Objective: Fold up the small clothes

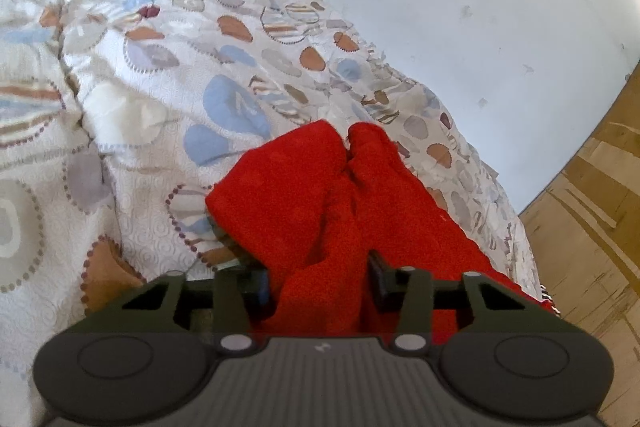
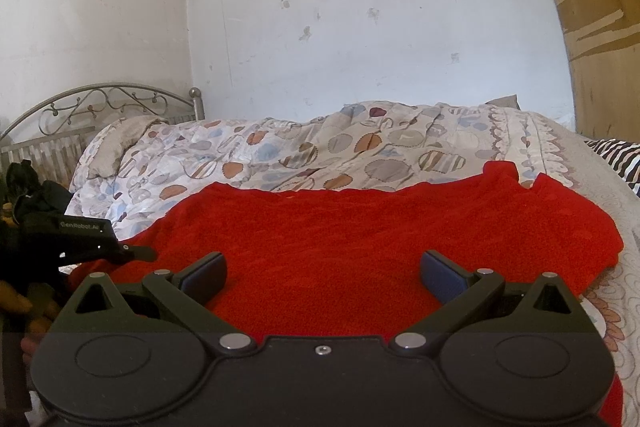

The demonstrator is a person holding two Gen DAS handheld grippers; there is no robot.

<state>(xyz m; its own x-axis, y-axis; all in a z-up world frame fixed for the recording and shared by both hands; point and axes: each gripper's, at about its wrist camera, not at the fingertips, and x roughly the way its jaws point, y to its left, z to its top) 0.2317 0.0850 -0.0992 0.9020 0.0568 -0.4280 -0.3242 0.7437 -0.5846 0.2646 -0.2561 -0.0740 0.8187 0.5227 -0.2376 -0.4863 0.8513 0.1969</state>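
Observation:
A red fleece garment (image 2: 360, 227) lies spread across the patterned quilt (image 2: 320, 147) on the bed. My right gripper (image 2: 322, 273) is open just above the garment's near part, with cloth between and below its blue pads (image 2: 444, 277). My left gripper (image 1: 320, 283) is shut on a bunched fold of the red garment (image 1: 320, 195), which rises between its fingers and drapes forward over the quilt (image 1: 160, 67). The left gripper also shows at the left edge of the right wrist view (image 2: 100, 247), at the garment's left end.
A white wall (image 2: 360, 7) runs behind the bed. A metal headboard (image 2: 100, 103) and a pillow (image 2: 116, 143) stand at the far left. A wooden panel (image 2: 600, 7) is on the right. A striped cloth (image 2: 624, 159) lies at the bed's right edge.

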